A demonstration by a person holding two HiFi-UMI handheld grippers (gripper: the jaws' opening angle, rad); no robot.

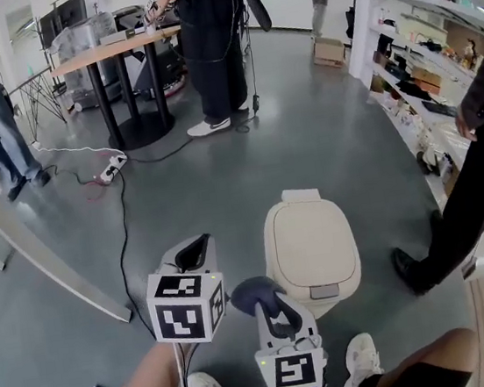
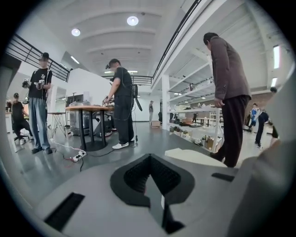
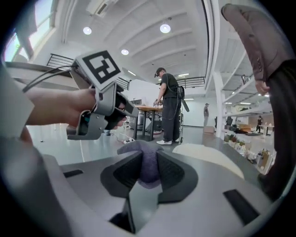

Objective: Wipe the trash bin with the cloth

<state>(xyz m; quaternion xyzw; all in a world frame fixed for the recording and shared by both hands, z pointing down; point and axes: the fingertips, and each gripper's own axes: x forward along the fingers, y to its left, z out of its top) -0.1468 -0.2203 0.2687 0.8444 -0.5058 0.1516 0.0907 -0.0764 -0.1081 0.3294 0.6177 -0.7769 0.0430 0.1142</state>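
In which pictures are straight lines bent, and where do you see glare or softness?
Left gripper view: strong fisheye bending, dark round corners, ceiling lamps glaring as white spots. Right gripper view: the same bending; the cloth in the right claw looks slightly soft, being close to the lens. Head view: milder bending, even light, a dull sheen on the floor, the trash bin sharp.

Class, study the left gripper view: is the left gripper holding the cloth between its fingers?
No. The left gripper has its fingers closed on nothing, while the cloth sits in the right gripper.
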